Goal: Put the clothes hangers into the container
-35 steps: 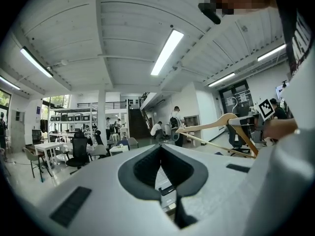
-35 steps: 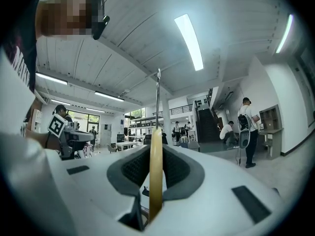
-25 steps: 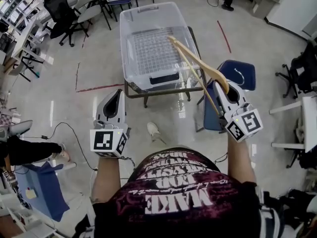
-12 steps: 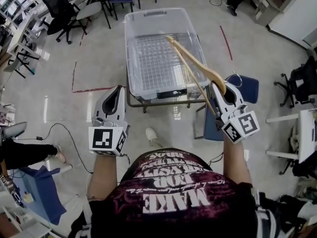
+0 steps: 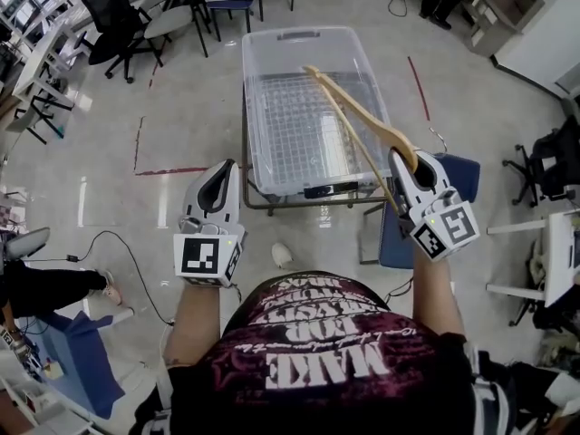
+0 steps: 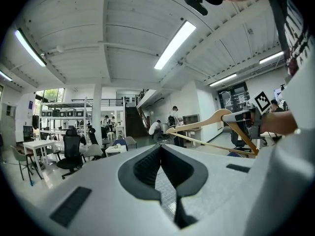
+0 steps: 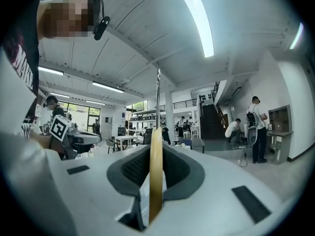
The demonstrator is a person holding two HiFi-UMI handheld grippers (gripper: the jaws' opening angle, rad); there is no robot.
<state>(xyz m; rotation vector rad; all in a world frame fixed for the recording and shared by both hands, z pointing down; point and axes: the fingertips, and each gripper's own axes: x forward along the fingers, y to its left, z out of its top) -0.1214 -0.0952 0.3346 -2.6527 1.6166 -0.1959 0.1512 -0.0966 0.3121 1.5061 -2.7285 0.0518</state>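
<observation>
A clear plastic container (image 5: 272, 80) with a grid-patterned bottom stands on a small metal-legged table ahead of me. My right gripper (image 5: 405, 159) is shut on a wooden clothes hanger (image 5: 362, 116) near its hook end. The hanger's far arm reaches out above the container's right half. In the right gripper view the hanger (image 7: 156, 171) shows edge-on between the jaws of the right gripper (image 7: 156, 147), its metal hook (image 7: 158, 92) pointing up. My left gripper (image 5: 221, 176) hangs shut and empty to the left of the container's near corner. From the left gripper (image 6: 161, 149) the hanger (image 6: 216, 123) shows at right.
A blue chair (image 5: 453, 178) stands right of the table, under my right gripper. Office chairs (image 5: 118, 16) and desks fill the far left. A black cable (image 5: 118, 234) and red tape lines (image 5: 168, 170) run over the floor. A white desk (image 5: 557, 252) is at the right edge.
The container has slid lower and to the right in the head view, so it lies nearer. The right gripper still holds the hanger over it. The left gripper stays shut.
</observation>
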